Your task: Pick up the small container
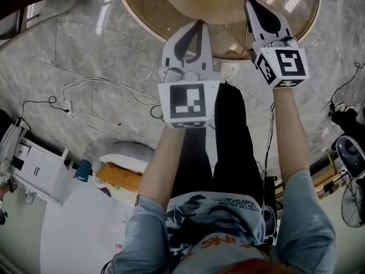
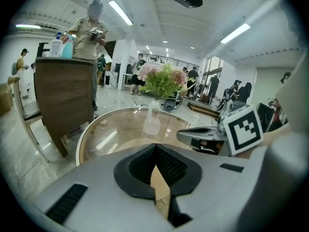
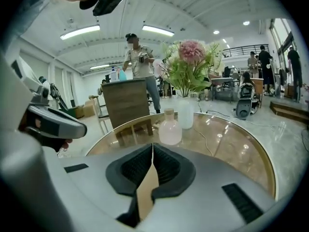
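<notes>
The small container [image 3: 170, 128] is a pale round bottle with a cork stopper, standing on the round glass table [image 3: 231, 149]. It is beyond my right gripper [image 3: 152, 144], whose jaws are shut with nothing between them. In the left gripper view the same bottle [image 2: 151, 122] stands ahead of my left gripper [image 2: 155, 145], also shut and empty. In the head view both grippers hover at the table's near edge, the left gripper [image 1: 199, 23] beside the right gripper [image 1: 249, 0]. The bottle is out of frame there.
A tall white vase [image 3: 185, 111] with pink flowers [image 3: 190, 64] stands just behind the bottle. A wooden chair [image 3: 126, 105] is at the table's far side. People stand in the room behind. Cables [image 1: 97, 87] lie on the marble floor near my legs.
</notes>
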